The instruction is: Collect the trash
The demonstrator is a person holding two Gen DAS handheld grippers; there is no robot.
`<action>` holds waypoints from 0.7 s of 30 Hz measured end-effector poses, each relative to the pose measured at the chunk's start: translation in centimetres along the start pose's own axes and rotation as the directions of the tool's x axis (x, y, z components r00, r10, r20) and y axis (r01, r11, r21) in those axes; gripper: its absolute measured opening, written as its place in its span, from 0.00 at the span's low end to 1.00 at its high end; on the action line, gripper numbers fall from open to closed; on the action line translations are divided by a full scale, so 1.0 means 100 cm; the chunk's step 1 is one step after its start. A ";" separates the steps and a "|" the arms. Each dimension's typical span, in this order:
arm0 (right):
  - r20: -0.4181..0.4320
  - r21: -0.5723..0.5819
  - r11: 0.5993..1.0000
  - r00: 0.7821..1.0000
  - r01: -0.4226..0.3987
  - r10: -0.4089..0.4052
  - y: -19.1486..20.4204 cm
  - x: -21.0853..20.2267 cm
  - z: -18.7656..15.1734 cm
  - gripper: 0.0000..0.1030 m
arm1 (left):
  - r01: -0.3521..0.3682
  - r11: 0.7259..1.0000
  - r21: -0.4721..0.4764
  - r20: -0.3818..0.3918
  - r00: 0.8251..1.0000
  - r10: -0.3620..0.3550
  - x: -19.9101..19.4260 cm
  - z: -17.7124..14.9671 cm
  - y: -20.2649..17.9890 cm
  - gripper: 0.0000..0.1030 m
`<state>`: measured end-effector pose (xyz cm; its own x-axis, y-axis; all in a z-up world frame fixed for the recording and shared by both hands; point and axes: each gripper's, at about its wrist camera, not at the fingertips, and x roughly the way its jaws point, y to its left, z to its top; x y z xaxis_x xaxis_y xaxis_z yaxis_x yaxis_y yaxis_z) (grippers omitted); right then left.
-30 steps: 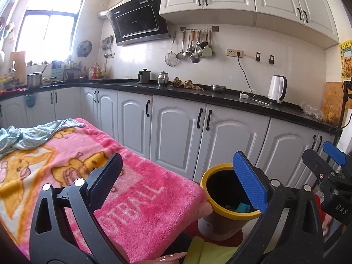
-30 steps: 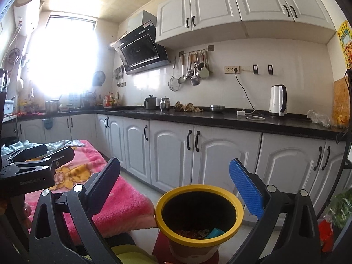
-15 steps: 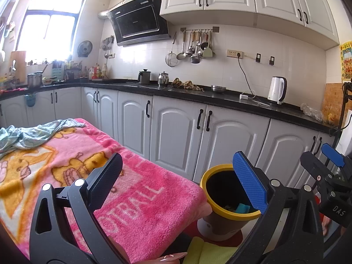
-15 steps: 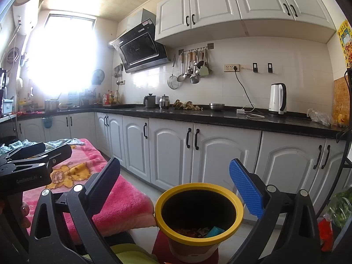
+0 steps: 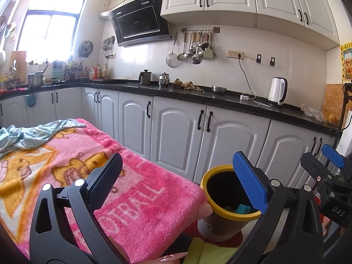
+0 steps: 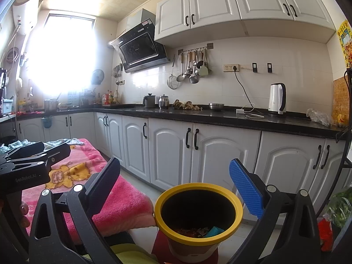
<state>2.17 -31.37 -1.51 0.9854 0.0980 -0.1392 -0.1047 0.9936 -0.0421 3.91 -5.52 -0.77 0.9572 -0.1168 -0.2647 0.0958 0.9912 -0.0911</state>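
A yellow-rimmed trash bin [image 5: 228, 200] stands on the floor beside a table covered by a pink blanket [image 5: 92, 176]. The bin also shows in the right wrist view [image 6: 198, 217], with scraps and a teal piece [image 6: 214, 231] at its bottom. My left gripper [image 5: 178, 182] is open and empty above the blanket's right end. My right gripper [image 6: 176, 187] is open and empty, held just above and in front of the bin. The right gripper shows at the right edge of the left wrist view [image 5: 330, 176]; the left gripper shows at the left of the right wrist view [image 6: 33, 165].
A light blue cloth [image 5: 28, 134] lies crumpled at the blanket's far left. White cabinets [image 5: 176, 136] under a black counter [image 5: 198, 96] run behind, with a kettle [image 5: 277, 90] on it. A green bag [image 6: 338, 206] sits low at the right.
Both grippers stay open and nearly still. The view drifts only slightly; the right gripper has shifted a little at the edge of the left wrist view.
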 end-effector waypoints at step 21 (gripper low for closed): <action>-0.001 0.000 1.000 1.000 0.000 0.000 0.000 0.000 0.000 0.94 | -0.002 1.000 -0.002 0.000 1.000 0.002 0.000 0.001 0.001 0.89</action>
<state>2.16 -31.37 -1.49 0.9854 0.0976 -0.1397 -0.1044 0.9936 -0.0424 3.95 -5.41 -0.73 0.9576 -0.1149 -0.2644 0.0933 0.9913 -0.0927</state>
